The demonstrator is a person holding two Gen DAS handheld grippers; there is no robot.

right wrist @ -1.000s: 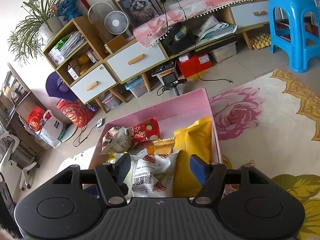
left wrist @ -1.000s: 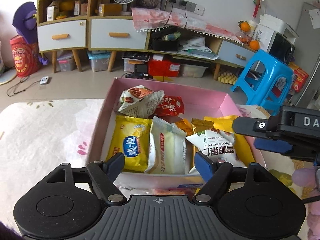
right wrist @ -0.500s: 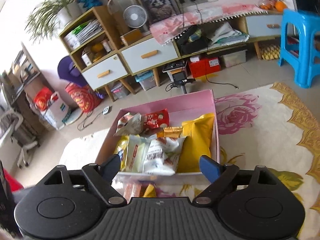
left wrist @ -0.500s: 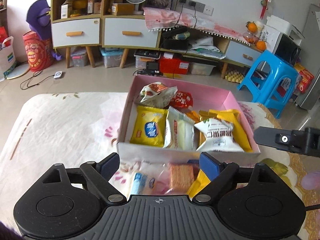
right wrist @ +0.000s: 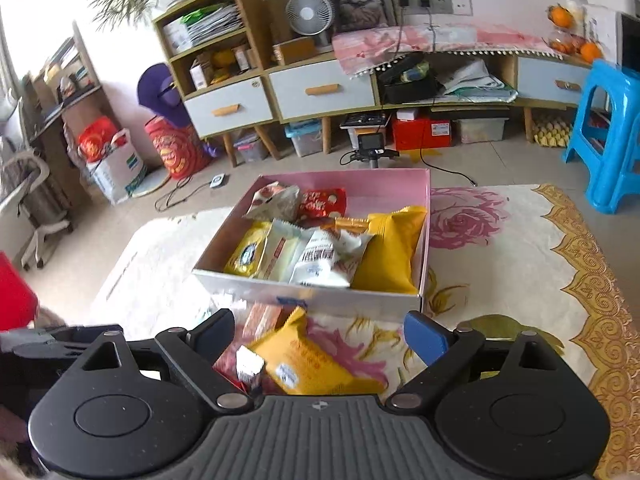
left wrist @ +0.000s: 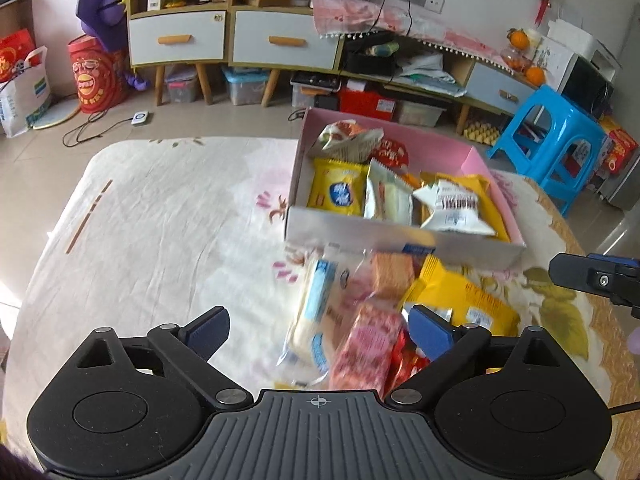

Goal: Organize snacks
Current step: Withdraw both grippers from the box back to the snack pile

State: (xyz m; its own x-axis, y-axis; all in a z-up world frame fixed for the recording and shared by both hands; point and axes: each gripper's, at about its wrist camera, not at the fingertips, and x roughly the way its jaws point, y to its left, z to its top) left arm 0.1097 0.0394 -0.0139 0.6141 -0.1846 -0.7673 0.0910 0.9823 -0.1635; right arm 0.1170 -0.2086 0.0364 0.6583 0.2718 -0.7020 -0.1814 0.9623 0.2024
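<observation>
The left gripper tilts down over loose crinkly foil packets on the cream floral tablecloth, its jaws widening and gripping nothing. Beyond them sits the pink rectangular cardboard box of snack packets, long axis running away. The right gripper tilts likewise over a yellow pouch, jaws spreading, empty.

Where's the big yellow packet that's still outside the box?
Right wrist view: the yellow packet lies on the tablecloth just in front of the pink box, beside the biscuit pack.
</observation>
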